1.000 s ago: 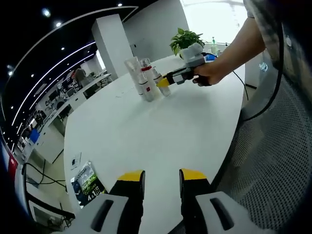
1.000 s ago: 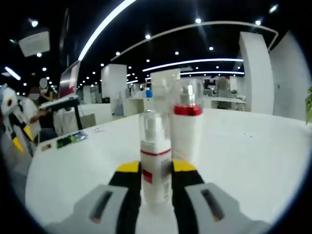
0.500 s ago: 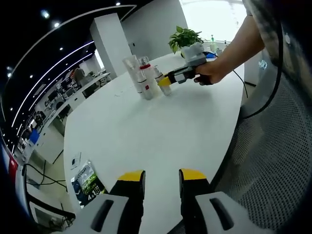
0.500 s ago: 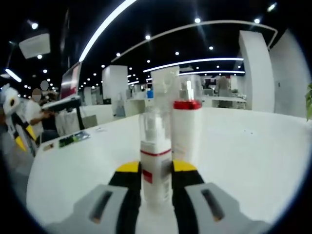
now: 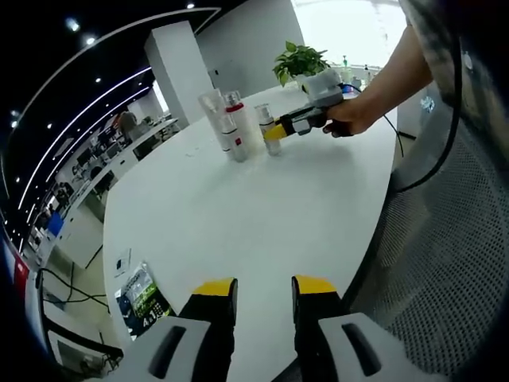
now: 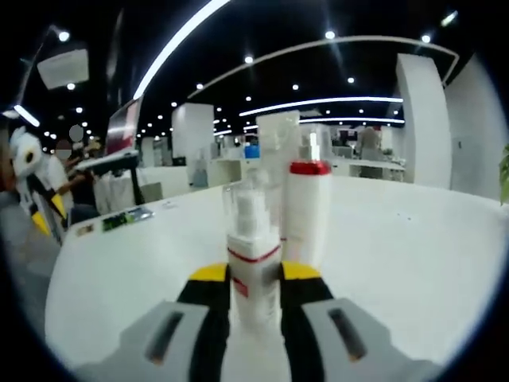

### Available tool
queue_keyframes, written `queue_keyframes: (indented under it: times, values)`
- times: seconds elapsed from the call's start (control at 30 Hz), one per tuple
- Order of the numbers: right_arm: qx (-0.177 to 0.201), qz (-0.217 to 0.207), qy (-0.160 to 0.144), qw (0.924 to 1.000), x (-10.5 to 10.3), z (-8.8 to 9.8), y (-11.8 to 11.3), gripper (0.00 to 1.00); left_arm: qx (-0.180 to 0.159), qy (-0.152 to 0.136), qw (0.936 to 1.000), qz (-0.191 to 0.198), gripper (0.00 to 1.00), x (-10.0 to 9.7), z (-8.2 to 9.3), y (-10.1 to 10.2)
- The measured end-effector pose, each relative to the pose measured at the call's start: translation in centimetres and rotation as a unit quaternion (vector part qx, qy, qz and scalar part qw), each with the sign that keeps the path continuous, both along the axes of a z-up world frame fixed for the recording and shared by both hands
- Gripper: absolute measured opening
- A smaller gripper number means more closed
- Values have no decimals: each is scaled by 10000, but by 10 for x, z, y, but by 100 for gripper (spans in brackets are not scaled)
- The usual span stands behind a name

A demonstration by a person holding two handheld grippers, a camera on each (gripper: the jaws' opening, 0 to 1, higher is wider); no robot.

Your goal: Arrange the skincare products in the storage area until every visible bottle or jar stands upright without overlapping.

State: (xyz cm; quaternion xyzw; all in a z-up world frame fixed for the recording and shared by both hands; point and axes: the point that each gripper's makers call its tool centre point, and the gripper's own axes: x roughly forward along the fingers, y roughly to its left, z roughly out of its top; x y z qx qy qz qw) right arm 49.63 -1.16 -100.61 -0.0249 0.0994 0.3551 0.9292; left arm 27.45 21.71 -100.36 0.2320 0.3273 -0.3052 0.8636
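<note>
The left claw (image 5: 264, 288), yellow-tipped jaws parted and empty, hovers over the white oval tabletop (image 5: 238, 215). Far across it, the right claw (image 5: 274, 133) apparently grips a small clear-capped white bottle (image 5: 267, 127) just beside taller red-banded white bottles (image 5: 231, 127).

Small white pump bottle with red band and clear cap (image 6: 254, 263) upright, slightly tilted; taller white bottle with red collar (image 6: 308, 208) and frosted clear tube (image 6: 276, 151) upright just behind

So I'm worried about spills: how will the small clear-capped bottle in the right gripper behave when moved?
The small bottle looks rigid plastic, so the right gripper probably won't crush it. Tall and narrow, it may tip. Its smooth wall could slip.
</note>
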Motion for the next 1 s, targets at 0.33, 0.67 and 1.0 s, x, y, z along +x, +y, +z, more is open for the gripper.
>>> queue_keyframes:
  times: [0.33, 0.67, 1.0]
  values:
    - [-127, -142, -43, 9998, 16, -1, 1, 21, 54, 45, 10000, -17, 27, -1, -2, 1]
    - [-76, -31, -20, 10000, 36, -1, 5, 21, 52, 62, 10000, 1, 27, -1, -3, 1]
    - [-68, -26, 109, 9999, 44, 7, 5, 35, 50, 65, 10000, 3, 27, -1, -3, 2]
